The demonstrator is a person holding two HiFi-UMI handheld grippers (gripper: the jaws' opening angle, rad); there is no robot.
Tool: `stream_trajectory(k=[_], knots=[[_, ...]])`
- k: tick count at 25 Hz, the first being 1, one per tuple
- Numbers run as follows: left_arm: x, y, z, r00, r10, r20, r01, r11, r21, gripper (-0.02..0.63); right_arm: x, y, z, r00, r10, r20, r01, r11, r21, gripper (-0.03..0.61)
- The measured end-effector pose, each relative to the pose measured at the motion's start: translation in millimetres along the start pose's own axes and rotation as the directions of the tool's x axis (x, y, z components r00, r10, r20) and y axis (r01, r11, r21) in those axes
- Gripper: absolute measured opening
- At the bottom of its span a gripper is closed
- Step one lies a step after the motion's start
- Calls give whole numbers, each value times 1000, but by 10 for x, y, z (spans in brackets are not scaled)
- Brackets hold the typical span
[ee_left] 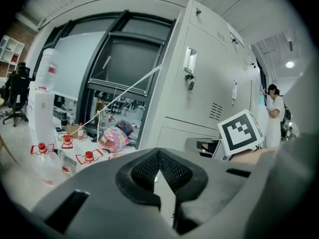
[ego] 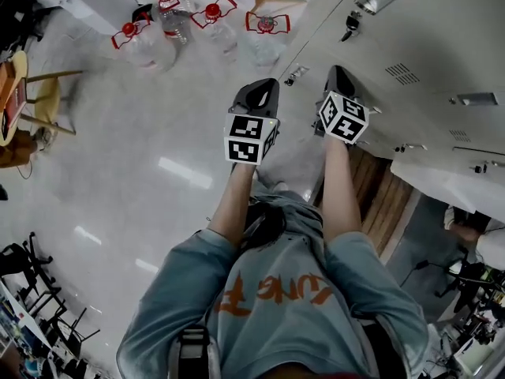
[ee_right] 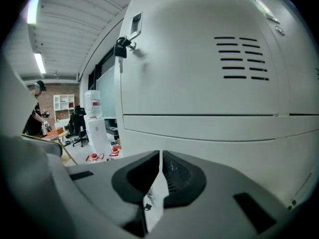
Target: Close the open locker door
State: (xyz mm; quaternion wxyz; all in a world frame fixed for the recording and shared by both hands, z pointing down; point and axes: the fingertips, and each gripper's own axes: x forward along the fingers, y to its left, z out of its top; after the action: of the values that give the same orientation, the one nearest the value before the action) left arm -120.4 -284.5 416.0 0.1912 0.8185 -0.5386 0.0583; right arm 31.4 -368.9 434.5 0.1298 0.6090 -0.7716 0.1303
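The left gripper (ego: pixel 263 93) hangs over the floor with its jaws together and nothing between them. Just beside it, close to the bank of pale grey metal lockers (ego: pixel 410 69), the right gripper (ego: pixel 338 81) also has its jaws pressed together and empty. Farther right, a pale grey panel stands out from the bank above a strip of brown wood (ego: pixel 379 200). It looks to be the open locker door (ego: pixel 446 181), though the steep angle leaves that unsure; neither gripper touches it. The step in hand seems to be the approach. The next move calls for turning right, setting a closed gripper against the door's outer face and pushing it flush. The glossy pale floor (ego: pixel 134 133) carries a wooden-framed chair (ego: pixel 31 93) at far left, then clear plastic water bottles with red caps (ego: pixel 142 42).
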Motion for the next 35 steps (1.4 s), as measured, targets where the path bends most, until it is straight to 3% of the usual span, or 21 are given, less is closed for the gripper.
stream_trajectory(k=[8,13,18,23,35], knots=[[27,-739,632,987,-103,124,86,987,134,18,-761,-277,312,988,45,146,-60,994,96,38],[-98,-1407,992,952,-215,219,162,958,235,17,-1286,-374,748,964,131,232,-120,991,-61,37],[-205,-1844,1218,939,-232,255,135,928,346,17,-1715,-618,1140,943,103,315,-82,993,-82,38],[-342,-2016,1374,933,-197,300,79,928,364,17,-2078,-898,1326,929,62,365,-46,998,-52,38],[-385,-2192,1453,926,-176,335,49,933,357,18,-2257,-1018,1429,918,94,385,-67,994,-84,38]])
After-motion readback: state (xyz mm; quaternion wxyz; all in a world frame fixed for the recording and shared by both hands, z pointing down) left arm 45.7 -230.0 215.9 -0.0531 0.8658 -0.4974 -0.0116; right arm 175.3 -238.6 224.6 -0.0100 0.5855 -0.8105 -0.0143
